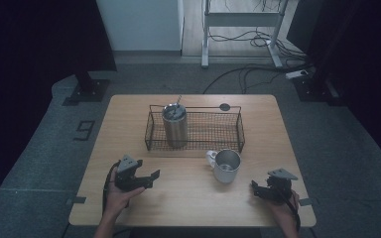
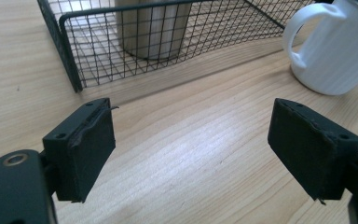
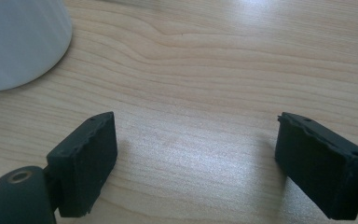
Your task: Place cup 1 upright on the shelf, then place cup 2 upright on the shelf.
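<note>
Mug (image 1: 226, 166) stands upright on the counter (image 1: 188, 198), just in front of the wire basket (image 1: 242, 131), between my claws. Left claw (image 1: 151, 178) and right claw (image 1: 255, 189) both gape, holding nothing. Its handle seems to face left, so a careless left approach could clip it and shove the mug into the basket.

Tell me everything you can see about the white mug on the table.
The white mug stands upright on the bare wooden table, just in front of the wire basket, near its right end. Whether they touch, I cannot tell. Its outside looks glossy white, like ceramic or enamel; the inside looks metallic grey and seems empty. One looped handle points left, toward the basket's front edge. No tool touches it: it sits between the two, nearer the right tool.
</note>
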Motion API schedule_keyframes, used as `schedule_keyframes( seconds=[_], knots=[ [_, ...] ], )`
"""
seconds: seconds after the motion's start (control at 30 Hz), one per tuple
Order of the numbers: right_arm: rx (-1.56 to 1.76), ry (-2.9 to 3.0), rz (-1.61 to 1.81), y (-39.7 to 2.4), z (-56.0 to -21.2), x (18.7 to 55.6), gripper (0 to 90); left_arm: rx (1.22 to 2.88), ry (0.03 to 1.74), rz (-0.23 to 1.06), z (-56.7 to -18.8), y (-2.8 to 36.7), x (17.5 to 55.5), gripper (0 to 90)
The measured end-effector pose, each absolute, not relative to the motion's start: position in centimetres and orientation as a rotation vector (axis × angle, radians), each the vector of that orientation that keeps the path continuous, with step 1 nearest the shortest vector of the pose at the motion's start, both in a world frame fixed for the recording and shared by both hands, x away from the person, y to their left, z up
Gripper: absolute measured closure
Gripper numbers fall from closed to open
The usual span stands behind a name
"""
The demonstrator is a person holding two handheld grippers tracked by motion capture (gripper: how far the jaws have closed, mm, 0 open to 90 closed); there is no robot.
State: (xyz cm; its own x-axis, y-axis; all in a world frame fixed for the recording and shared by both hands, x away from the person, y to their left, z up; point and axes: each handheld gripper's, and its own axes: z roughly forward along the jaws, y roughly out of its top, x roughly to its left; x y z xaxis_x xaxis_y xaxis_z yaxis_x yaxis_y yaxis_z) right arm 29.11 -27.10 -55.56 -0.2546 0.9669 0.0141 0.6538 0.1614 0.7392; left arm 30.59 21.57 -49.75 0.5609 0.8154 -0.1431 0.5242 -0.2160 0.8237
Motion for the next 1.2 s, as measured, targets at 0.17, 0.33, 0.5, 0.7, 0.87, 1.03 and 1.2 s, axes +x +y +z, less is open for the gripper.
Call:
schedule_keyframes(
  seconds=[0.17,0.33,0.5,0.7,0.87,1.03,1.2],
  knots=[
    [1.533,1.976,0.886,-27.1,-55.6,29.1,12.7,1.897,1.094,0.405,-50.0,21.4,30.5,15.0],
    [1.533,1.977,0.886,-27.1,-55.6,29.1,12.6,1.888,1.089,0.407,-49.9,21.2,30.3,14.5],
    [1.535,1.976,0.896,-27.2,-55.5,29.2,13.0,1.884,1.084,0.408,-49.7,21.2,30.3,14.4],
    [1.538,1.966,0.92,-27.1,-55.1,28.9,13.0,1.889,1.09,0.392,-50.1,21.3,30.4,14.5],
    [1.507,1.961,0.958,-26.4,-53.8,28.6,13.0,1.893,1.08,0.386,-50.0,21.0,30.3,14.5],
    [1.485,1.969,0.996,-25.7,-52.8,28.4,13.0,1.911,1.064,0.387,-50.1,20.6,30.2,14.5],
    [1.451,1.971,1.048,-25.0,-51.7,28.3,12.8,1.912,1.059,0.386,-50.0,20.6,30.2,14.6]
  ],
)
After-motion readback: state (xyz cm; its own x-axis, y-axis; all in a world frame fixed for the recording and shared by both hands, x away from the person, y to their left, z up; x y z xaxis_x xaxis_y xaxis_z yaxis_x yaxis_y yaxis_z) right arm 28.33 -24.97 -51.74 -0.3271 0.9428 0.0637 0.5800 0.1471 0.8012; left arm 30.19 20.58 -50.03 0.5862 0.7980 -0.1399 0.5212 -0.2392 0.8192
